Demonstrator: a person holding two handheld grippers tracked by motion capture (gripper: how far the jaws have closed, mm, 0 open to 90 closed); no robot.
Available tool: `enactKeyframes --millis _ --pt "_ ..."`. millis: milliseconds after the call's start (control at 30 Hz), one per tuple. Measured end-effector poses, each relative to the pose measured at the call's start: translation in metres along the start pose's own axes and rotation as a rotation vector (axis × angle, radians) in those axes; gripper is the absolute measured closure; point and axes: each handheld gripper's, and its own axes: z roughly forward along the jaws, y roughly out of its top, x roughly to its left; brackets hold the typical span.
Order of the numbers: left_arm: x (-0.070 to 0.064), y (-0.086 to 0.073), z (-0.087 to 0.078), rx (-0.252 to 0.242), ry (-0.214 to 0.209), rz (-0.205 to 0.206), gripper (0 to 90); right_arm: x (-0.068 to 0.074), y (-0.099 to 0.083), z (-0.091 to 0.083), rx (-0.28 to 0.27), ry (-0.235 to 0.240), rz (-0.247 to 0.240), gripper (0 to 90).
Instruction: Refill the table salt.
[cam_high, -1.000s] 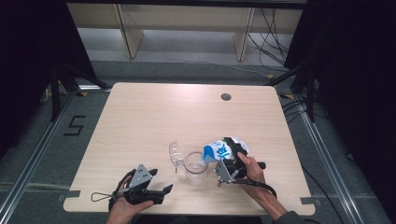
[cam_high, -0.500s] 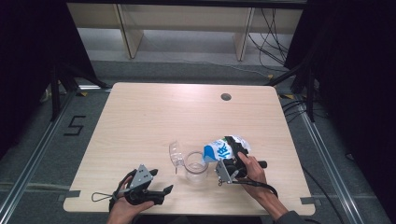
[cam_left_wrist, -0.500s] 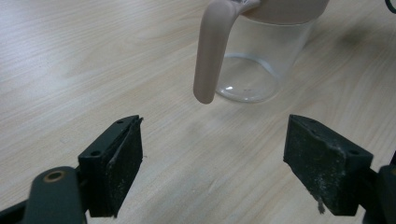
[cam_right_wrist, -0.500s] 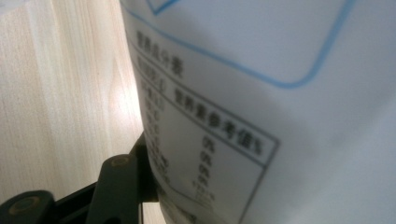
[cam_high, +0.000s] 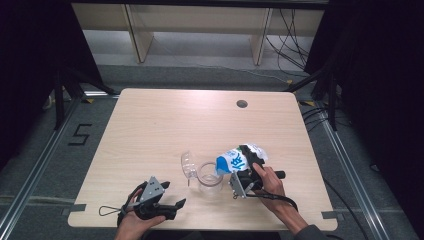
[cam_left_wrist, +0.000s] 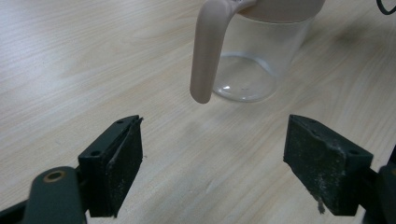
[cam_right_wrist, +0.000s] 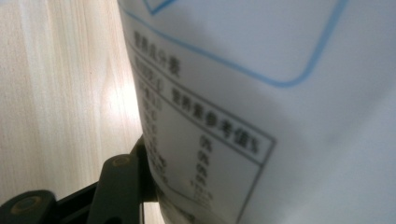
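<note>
Carton (cam_high: 239, 158), white with blue print and glossy, stays tilted spout-down over the clear round pitcher (cam_high: 208, 175) on the pale woodgrain table (cam_high: 150, 130), clamped in the right gripper (cam_high: 246, 172). Left gripper (cam_high: 170, 197) still rests nearby, jaws wide.

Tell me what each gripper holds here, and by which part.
The right gripper clamps the blue-and-white carton across its body, tilted over the clear jug. The left gripper is open, holding nothing.
</note>
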Motion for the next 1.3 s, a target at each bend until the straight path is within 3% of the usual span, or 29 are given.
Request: enactKeyframes --millis 33,67,200,300,333,433,533,567,600,633,667,700,800,833,900,933,1067,1133,1167,1300 --pt "0.0 0.0 0.0 0.0 0.0 0.0 19.2 0.0003 0.0006 -0.0006 0.009 -0.009 0.005 48.1" --pt "-0.0003 0.0 0.0001 -0.001 -0.002 -0.001 19.2 0.0047 0.0009 -0.0008 0.027 0.003 0.055 48.1" --pt "-0.0003 -0.0001 0.0001 -0.002 -0.002 -0.002 19.2 0.0059 0.0018 -0.0016 0.037 -0.012 0.065 48.2" --pt "-0.0003 -0.0001 0.0001 -0.001 -0.002 -0.002 19.3 0.0035 0.0022 -0.0016 0.029 -0.021 0.033 48.3" --pt "-0.0003 -0.0001 0.0001 0.0 -0.002 -0.001 19.3 -0.0001 0.0026 -0.0009 0.01 -0.029 -0.019 48.3" --pt "-0.0002 -0.0004 0.0008 -0.003 -0.007 -0.001 19.3 0.0007 0.0022 -0.0016 0.017 -0.032 -0.002 48.4" --pt "-0.0001 -0.0003 0.0005 -0.001 -0.006 -0.001 19.3 -0.0014 0.0015 -0.0005 0.002 -0.038 -0.061 48.4" --pt "-0.0001 -0.0003 0.0005 -0.001 -0.006 -0.002 19.3 0.0037 0.0007 -0.0011 0.018 -0.028 0.018 48.4" --pt "0.0 -0.0002 0.0004 -0.001 -0.006 -0.001 19.3 0.0014 0.0011 0.0002 -0.001 -0.023 -0.021 48.4" --pt "-0.0002 -0.0002 0.0005 -0.001 -0.006 -0.002 19.3 0.0033 0.0019 -0.0009 0.015 -0.024 0.006 48.5" --pt "-0.0002 -0.0002 0.0005 -0.001 -0.006 -0.001 19.3 0.0035 0.0032 -0.0027 0.03 -0.044 0.004 48.6" --pt "-0.0003 -0.0002 0.0005 -0.001 -0.006 -0.001 19.3 0.0018 0.002 -0.0007 -0.003 -0.048 -0.035 48.7" --pt "-0.0002 -0.0002 0.0003 0.0 -0.003 -0.001 19.3 0.0012 0.0029 -0.0012 0.001 -0.051 -0.049 48.9" --pt "-0.0001 -0.0002 0.0003 -0.001 -0.004 -0.001 19.3 -0.0024 0.0038 0.0 -0.017 -0.055 -0.101 48.9" --pt "0.0002 -0.0003 0.0005 0.0 -0.006 0.003 19.3 -0.0014 0.0041 -0.0006 -0.006 -0.053 -0.089 48.9" --pt "-0.0001 -0.0003 0.0007 0.0 -0.006 0.001 19.3 0.002 0.0035 -0.0008 0.0 -0.059 -0.046 48.9" --pt "-0.001 -0.0003 0.0006 0.004 -0.006 -0.009 19.3 0.0029 0.0042 -0.0008 -0.001 -0.056 -0.049 49.2" --pt "-0.0001 0.0 -0.0001 0.006 -0.001 0.004 19.3 -0.0023 0.006 -0.0023 -0.001 -0.068 -0.119 49.4" --pt "0.0003 -0.0001 0.0003 0.004 -0.006 0.005 19.3 0.0014 0.0051 -0.0021 0.002 -0.07 -0.071 49.4" --pt "-0.0007 0.0 0.0008 0.0 -0.009 0.003 19.3 0.002 0.0055 -0.0023 -0.006 -0.071 -0.074 49.6"
